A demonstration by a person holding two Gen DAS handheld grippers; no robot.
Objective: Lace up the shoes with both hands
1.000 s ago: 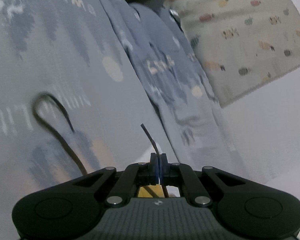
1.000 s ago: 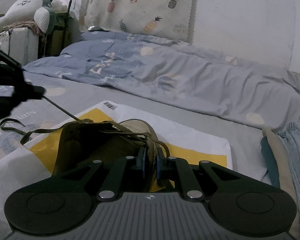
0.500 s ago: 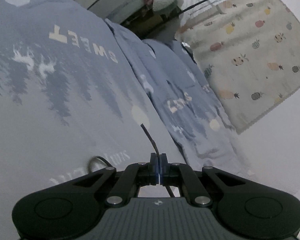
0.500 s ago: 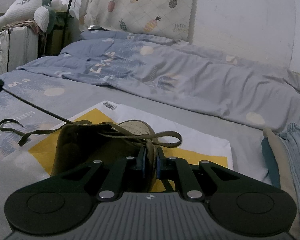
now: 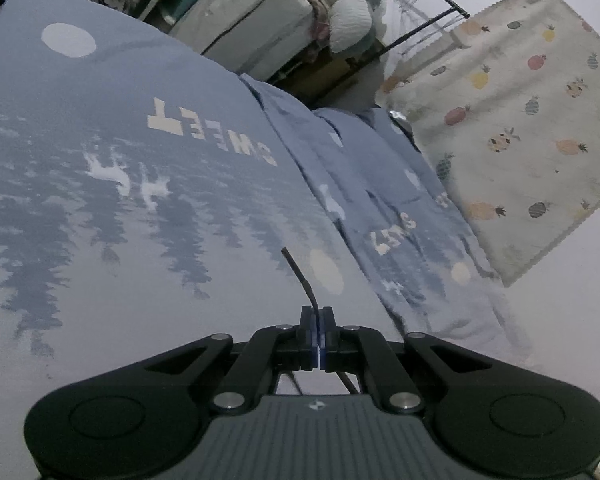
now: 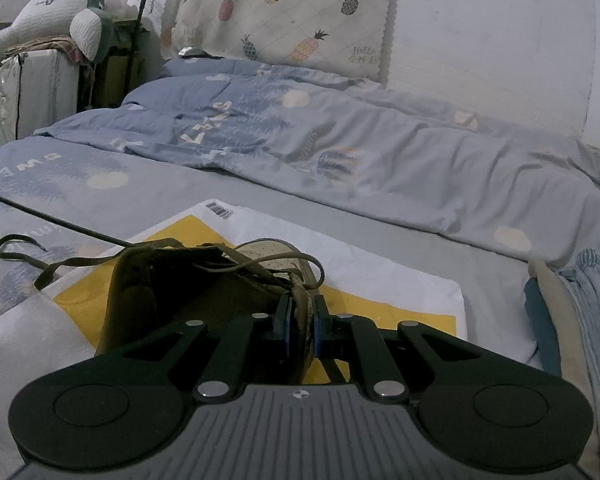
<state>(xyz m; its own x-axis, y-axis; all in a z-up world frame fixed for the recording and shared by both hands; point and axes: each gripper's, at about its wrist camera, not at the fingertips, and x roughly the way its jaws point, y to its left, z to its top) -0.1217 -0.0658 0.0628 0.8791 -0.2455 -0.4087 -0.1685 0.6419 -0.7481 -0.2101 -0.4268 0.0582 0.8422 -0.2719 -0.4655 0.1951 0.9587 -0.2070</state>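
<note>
Bedroom scene, dim light: blue-grey printed bedsheet (image 6: 228, 196) covers the whole work surface, rumpled duvet (image 6: 380, 152) at 12 o'clock in the right wrist view, pineapple-print cloth (image 6: 284, 12) hung on the wall behind it, folded clothes (image 6: 580, 300) at 3 o'clock.

Olive shoe (image 6: 172, 292) lies on a white-and-yellow mailer bag (image 6: 400, 292), dead centre of the right wrist view, just ahead of the right gripper (image 6: 300, 316). That gripper's fingers are nearly together, clamped on the shoe's upper edge by the eyelets, holding the shoe steady. A slack loop of lace (image 6: 24, 248) trails out to 9 o'clock on the sheet. One dark strand runs taut from the shoe toward 10 o'clock and off the frame edge.

Left gripper (image 5: 317, 320), in its own view, has its fingers pressed fully together on the lace end (image 5: 300, 276); the stiff tip sticks up past the pads toward 11 o'clock. Shoe is not in that view, only sheet and stacked storage bags (image 5: 260, 28) at 12 o'clock.

Step in hand, as I read it: drawing the lace through an eyelet, left pulls the slack out while right anchors the shoe.

Next move probably calls for bringing the lace tip back to the shoe and aiming it at the next free eyelet. Needs a firm pinch near the tip and the right hold unchanged, or the shoe will likely skid on the slick bag.
</note>
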